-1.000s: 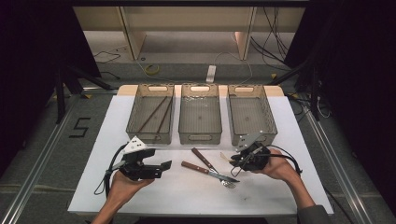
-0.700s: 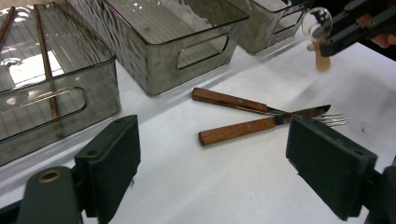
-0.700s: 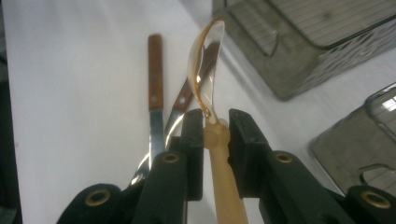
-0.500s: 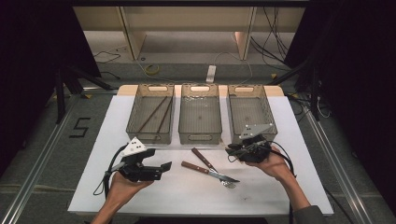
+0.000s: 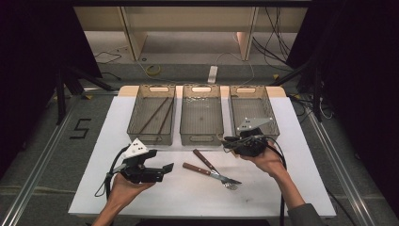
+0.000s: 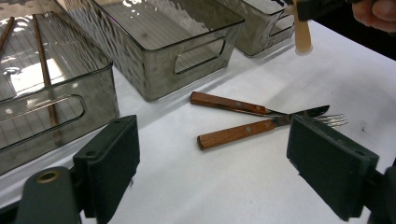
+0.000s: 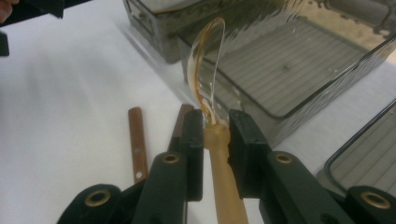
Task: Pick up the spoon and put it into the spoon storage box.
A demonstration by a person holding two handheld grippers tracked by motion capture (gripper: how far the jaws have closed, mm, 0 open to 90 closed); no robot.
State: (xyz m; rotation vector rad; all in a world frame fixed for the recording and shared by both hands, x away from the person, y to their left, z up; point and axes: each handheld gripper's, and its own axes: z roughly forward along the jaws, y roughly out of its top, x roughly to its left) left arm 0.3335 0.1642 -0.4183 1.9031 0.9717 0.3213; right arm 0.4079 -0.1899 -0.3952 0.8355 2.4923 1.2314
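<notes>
My right gripper (image 7: pixel 215 125) is shut on the tan handle of a spoon (image 7: pixel 205 70), whose shiny bowl rises over the near wall of the middle tray (image 7: pixel 280 114). In the high view the right gripper (image 5: pixel 234 141) hovers in front of the gap between the middle and right trays. A wooden-handled knife (image 6: pixel 236 134) and fork (image 6: pixel 224 102) lie crossed on the white table. My left gripper (image 5: pixel 164 170) is held open at the front left, jaws aimed at the cutlery (image 5: pixel 207 168), nothing between them. The spoon handle (image 6: pixel 302 32) hangs at the top of the left gripper view.
Three clear grey trays stand side by side at the back: the left tray (image 5: pixel 151 140) holds two dark chopsticks (image 5: pixel 157 115), the middle tray (image 5: pixel 201 140) and the right tray (image 5: pixel 235 117) look bare. A cable trails from each gripper across the table (image 5: pixel 301 188).
My right gripper has lifted away from the knife and fork and moved toward the trays with the spoon in it. The left gripper has stayed put, open.
</notes>
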